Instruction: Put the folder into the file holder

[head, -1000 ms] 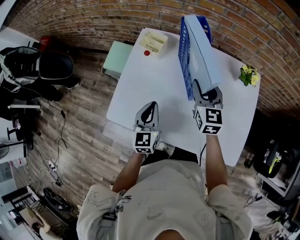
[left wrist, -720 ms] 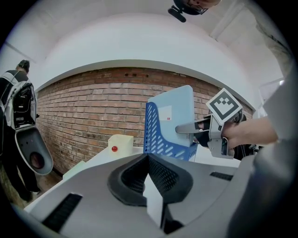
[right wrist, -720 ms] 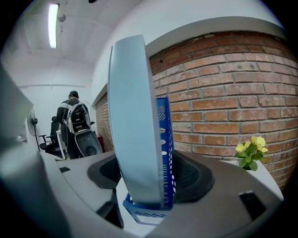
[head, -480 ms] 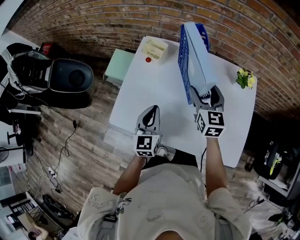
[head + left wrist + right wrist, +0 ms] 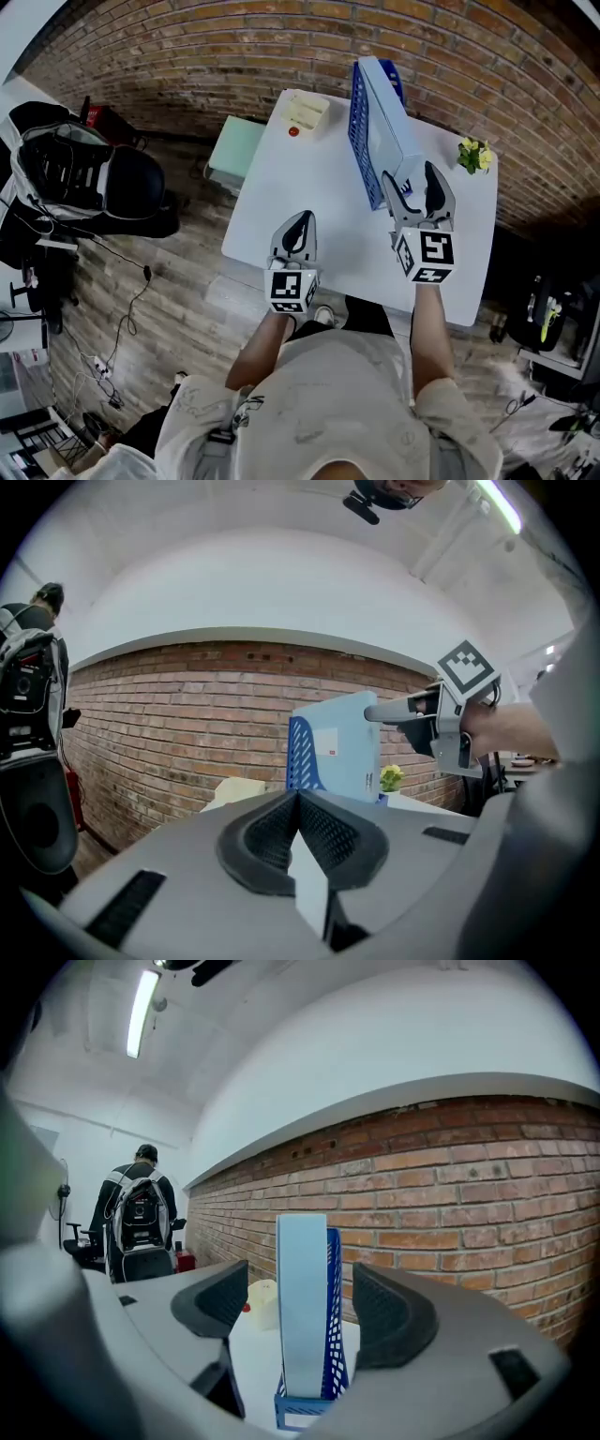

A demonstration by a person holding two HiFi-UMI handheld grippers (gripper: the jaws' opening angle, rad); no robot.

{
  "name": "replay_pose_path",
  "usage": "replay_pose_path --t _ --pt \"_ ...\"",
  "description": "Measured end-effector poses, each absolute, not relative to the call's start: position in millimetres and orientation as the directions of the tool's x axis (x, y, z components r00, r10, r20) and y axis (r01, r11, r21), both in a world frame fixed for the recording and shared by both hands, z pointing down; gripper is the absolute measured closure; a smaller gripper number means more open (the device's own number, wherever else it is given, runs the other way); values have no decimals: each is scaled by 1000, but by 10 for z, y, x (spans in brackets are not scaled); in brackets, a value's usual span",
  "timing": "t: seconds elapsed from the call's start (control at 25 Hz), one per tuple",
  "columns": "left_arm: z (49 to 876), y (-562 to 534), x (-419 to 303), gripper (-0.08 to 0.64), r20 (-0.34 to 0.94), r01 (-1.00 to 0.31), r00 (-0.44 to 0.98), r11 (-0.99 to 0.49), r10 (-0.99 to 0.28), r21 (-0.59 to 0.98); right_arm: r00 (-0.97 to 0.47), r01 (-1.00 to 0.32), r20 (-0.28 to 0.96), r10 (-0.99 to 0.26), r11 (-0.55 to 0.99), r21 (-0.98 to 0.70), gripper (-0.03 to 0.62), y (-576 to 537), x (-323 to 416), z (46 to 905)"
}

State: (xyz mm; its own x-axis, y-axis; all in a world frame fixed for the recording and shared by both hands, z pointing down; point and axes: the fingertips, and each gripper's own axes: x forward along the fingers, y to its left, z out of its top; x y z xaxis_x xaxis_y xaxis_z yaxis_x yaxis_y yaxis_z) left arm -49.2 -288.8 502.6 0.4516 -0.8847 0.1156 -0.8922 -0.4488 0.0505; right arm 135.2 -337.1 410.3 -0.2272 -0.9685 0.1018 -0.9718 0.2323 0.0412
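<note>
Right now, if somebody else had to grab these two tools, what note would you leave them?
The left hand-held gripper is shut and empty, over the table.
The right hand-held gripper is open: its jaws have just been opening, pads clear of the folder.
The folder stands upright in the blue file holder.
Done: folder placed, released.
Left: probably only drawing both back.

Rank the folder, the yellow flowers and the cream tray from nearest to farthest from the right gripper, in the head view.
1. folder, in the blue file holder, just ahead of the right gripper, whose jaws have just been opening, nothing between them.
2. yellow flowers, at the right edge of the table.
3. cream tray, far left corner.
</note>
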Motion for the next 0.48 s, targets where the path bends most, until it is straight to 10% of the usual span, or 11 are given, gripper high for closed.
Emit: replay_pose_path --t 0.48 --pt "4747 -2823 -454 546 42 -858 514 -512 -857 40 -101 -991 -44 -994 96 89 230 -2721 1615 3466"
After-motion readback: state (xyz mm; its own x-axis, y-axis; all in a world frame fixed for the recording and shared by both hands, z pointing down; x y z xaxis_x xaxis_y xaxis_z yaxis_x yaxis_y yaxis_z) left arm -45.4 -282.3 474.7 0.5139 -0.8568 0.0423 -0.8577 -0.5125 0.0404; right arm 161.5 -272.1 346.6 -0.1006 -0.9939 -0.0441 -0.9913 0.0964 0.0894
